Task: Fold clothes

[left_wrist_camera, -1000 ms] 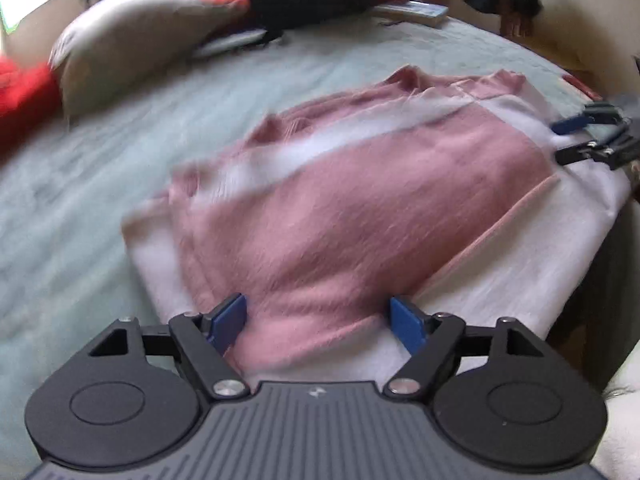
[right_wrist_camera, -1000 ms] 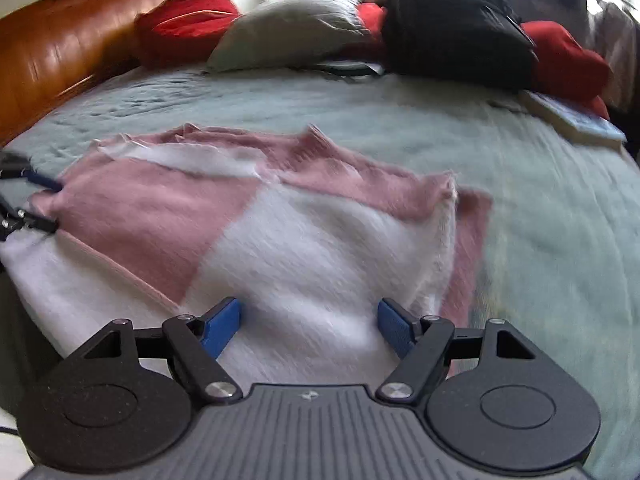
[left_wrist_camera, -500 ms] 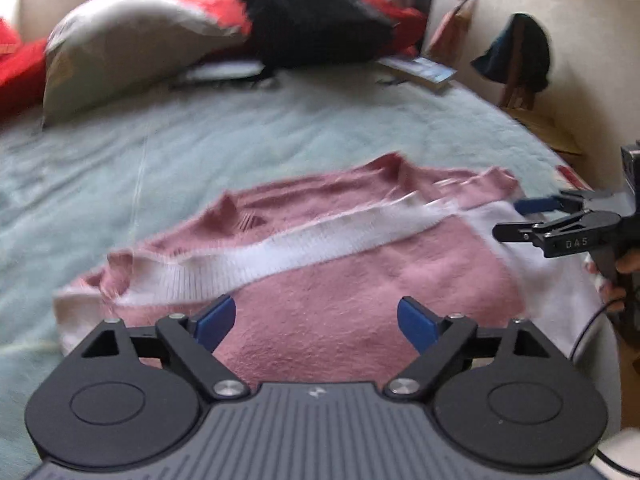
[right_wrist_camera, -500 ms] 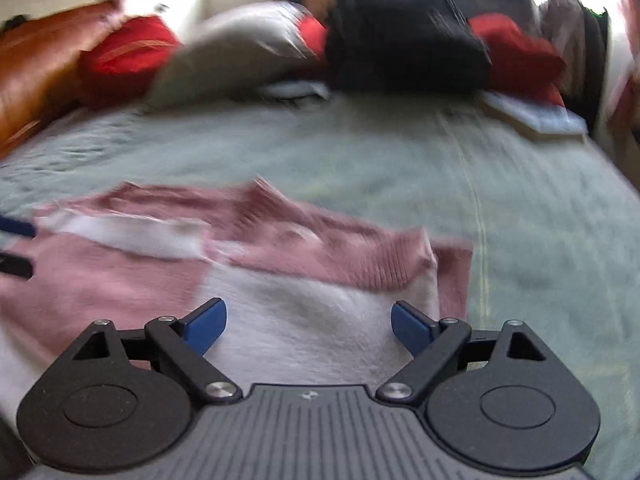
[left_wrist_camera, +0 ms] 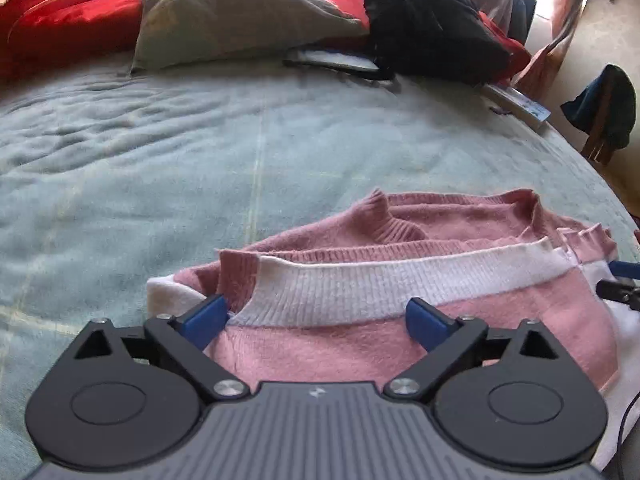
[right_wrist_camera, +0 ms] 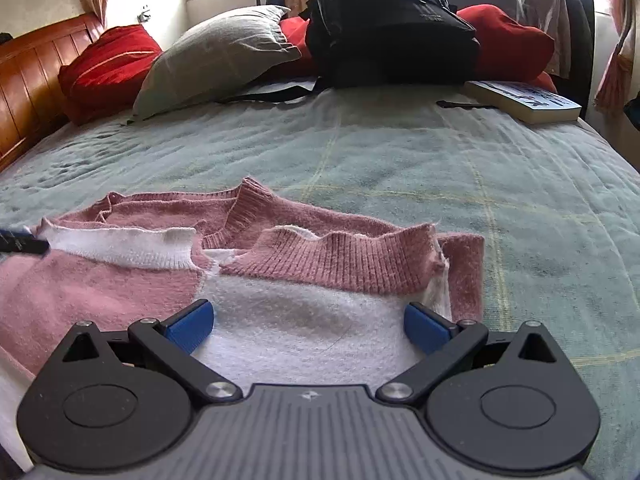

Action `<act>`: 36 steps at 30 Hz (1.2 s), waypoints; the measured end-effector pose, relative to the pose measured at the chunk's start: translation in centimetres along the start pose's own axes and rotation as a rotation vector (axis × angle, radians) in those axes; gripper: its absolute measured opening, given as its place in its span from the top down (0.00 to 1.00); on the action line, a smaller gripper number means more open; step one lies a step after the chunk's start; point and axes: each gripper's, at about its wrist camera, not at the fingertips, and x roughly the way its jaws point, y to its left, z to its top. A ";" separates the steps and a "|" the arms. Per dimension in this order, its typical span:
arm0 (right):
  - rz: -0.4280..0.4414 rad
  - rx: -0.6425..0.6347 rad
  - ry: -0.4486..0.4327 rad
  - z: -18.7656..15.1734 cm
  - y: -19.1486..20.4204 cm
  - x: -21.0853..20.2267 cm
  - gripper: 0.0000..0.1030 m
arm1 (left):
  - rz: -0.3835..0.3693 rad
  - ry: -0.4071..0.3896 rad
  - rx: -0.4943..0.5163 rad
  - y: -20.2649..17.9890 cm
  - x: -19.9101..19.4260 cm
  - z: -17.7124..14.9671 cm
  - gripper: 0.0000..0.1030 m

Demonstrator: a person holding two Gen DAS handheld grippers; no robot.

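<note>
A pink and white knitted sweater (left_wrist_camera: 400, 292) lies folded on the pale green bedspread (left_wrist_camera: 200, 160), its ribbed hems towards the pillows. My left gripper (left_wrist_camera: 316, 314) hovers over its near left part, jaws opening wide, blue pads apart with the white rib between them and unpressed. My right gripper (right_wrist_camera: 308, 318) hangs over the white panel of the sweater (right_wrist_camera: 288, 312), jaws also opening, nothing pinched. Each gripper's tips show at the edge of the other's view: right gripper (left_wrist_camera: 620, 280), left gripper (right_wrist_camera: 20, 242).
At the bed's head lie a grey pillow (right_wrist_camera: 216, 56), red cushions (right_wrist_camera: 108, 64) and a black backpack (right_wrist_camera: 388, 24). A book (right_wrist_camera: 524, 100) rests at the far right. A wooden headboard (right_wrist_camera: 28, 80) is on the left. A chair with clothes (left_wrist_camera: 604, 108) stands beside the bed.
Both pairs of jaws have widened. The left gripper has shifted along the sweater and rolled, so its view now faces the ribbed hem. The right gripper drifted sideways, then settled.
</note>
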 end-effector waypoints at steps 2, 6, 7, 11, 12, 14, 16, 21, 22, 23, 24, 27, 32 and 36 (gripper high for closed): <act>0.036 0.025 -0.010 1.0 0.2 -0.8 0.00 | -0.016 -0.012 -0.001 -0.6 -1.0 0.6 0.07; 0.182 0.052 -0.035 3.5 0.9 -1.9 0.00 | -0.149 -0.040 0.002 -2.0 -1.9 2.1 0.05; 0.228 0.033 -0.038 4.2 1.5 -1.6 0.00 | -0.139 -0.039 0.010 -2.4 -1.8 2.3 0.05; 0.310 -0.051 0.007 6.1 3.7 1.7 0.00 | -0.056 -0.032 -0.007 -2.7 -1.8 1.9 0.05; 0.313 -0.063 0.029 6.4 4.0 2.9 0.00 | -0.054 -0.030 -0.016 -2.5 -2.1 1.6 0.05; 0.312 -0.075 0.069 6.9 4.4 5.5 0.00 | -0.054 -0.029 -0.024 -2.2 -2.7 0.9 0.05; 0.308 -0.065 0.106 7.2 4.4 7.9 0.00 | -0.054 -0.031 -0.025 -1.9 -3.2 0.1 0.05; 0.332 -0.065 0.122 7.5 4.7 11.0 0.00 | -0.022 -0.046 -0.036 -1.4 -3.8 -1.2 0.05; 0.325 -0.068 0.126 7.7 4.8 11.1 0.00 | -0.020 -0.047 -0.042 -1.3 -3.8 -1.3 0.05; 0.319 -0.077 0.128 7.8 5.0 11.0 0.00 | -0.024 -0.045 -0.045 -1.3 -3.7 -1.3 0.05; 0.314 -0.089 0.132 7.8 5.1 10.9 0.00 | -0.029 -0.042 -0.043 -1.4 -3.6 -1.3 0.05; 0.303 -0.092 0.120 7.9 5.2 9.1 0.00 | -0.034 -0.040 -0.016 -1.9 -3.7 -1.1 0.05; 0.228 -0.092 0.057 7.0 5.3 3.0 0.00 | -0.109 -0.045 0.023 -2.7 -4.2 0.2 0.05; 0.176 -0.080 0.015 4.3 4.3 -1.1 0.00 | -0.191 -0.029 0.051 -3.3 -3.7 1.6 0.04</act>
